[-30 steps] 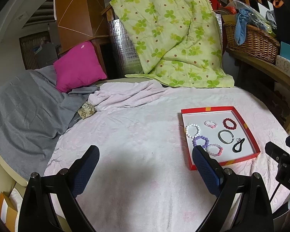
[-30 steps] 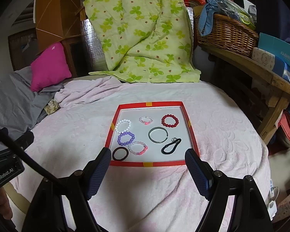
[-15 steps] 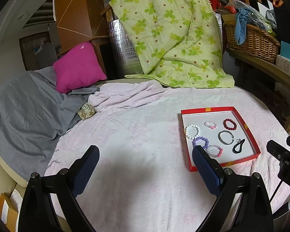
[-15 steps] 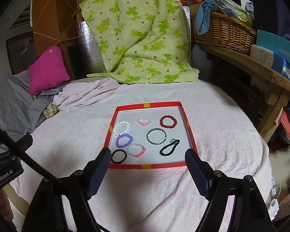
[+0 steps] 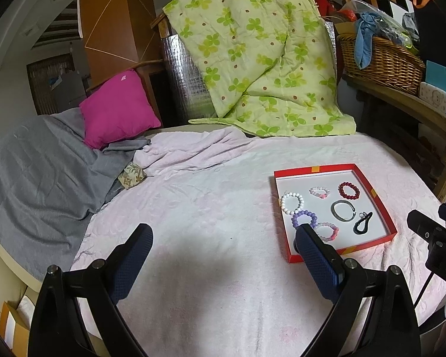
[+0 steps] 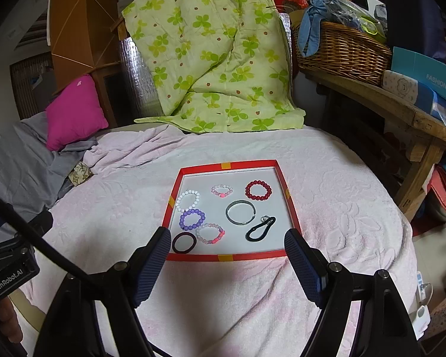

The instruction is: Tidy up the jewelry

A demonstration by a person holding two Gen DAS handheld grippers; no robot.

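The right gripper [image 6: 226,263] stood with its ribbed blue jaws wide apart and nothing between them, held low over the pale pink textured bedspread [image 6: 342,208] and aimed straight at the near wall of the shallow red-rimmed cardboard tray [image 6: 223,257]; that framing, I judge, suited a reach into the tray. The left gripper [image 5: 223,263] was likewise spread and empty, set off to the tray's left over bare bedspread (its right finger [image 5: 318,264] hid the tray's near left corner), seemingly parked out of the way.

Inside the tray the jewelry lay flat and spaced out, each piece apart from the walls, which left room for a finger on either side: a white beaded bracelet [image 6: 188,200] touching a purple beaded bracelet [image 6: 192,219]; a small pale pink beaded ring [image 6: 222,190]; a dark red beaded bracelet [image 6: 258,190]; a grey metal bangle [image 6: 240,211]; a black carabiner clip [image 6: 260,229]; a clear-and-pink beaded bracelet [image 6: 210,233]; a plain dark elastic band [image 6: 184,242] nearest the right gripper's left finger.

Every piece sat in the tray; this fitted either pieces gathered and laid out, or a set waiting to be sorted elsewhere.
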